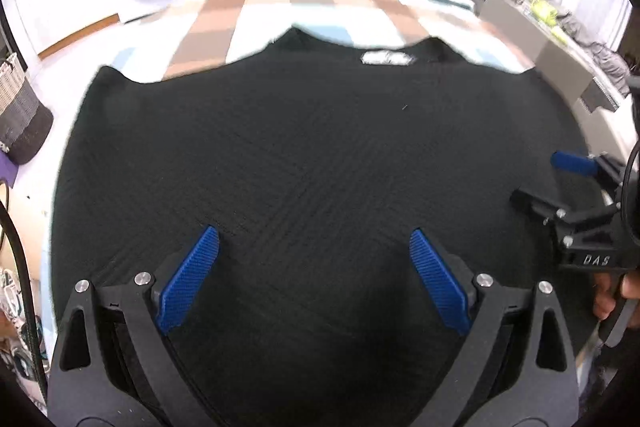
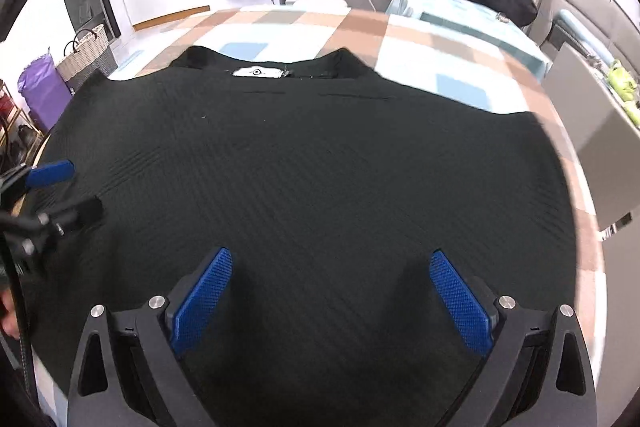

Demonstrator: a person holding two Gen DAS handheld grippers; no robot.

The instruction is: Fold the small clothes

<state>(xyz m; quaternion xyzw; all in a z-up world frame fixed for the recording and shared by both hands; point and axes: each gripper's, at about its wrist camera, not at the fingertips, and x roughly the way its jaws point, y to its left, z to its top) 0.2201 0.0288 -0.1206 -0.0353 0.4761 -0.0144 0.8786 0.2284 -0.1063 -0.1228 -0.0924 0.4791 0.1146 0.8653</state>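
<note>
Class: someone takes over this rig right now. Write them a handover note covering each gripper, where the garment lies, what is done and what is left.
Left gripper: open, empty, over the near part of the black shirt.
Right gripper: open, empty, beside the left one over the same shirt.
Shirt: spread flat on the checked cloth, collar and label at the far side.
Done: shirt laid out.
Left: every fold; none shows yet.

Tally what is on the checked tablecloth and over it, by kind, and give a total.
Black ribbed knit garment, laid flat with its white neck label up: 1
Hand-held grippers with blue textured finger pads, both open above the garment: 2 (left hand-held gripper, right hand-held gripper)
Total: 3
</note>
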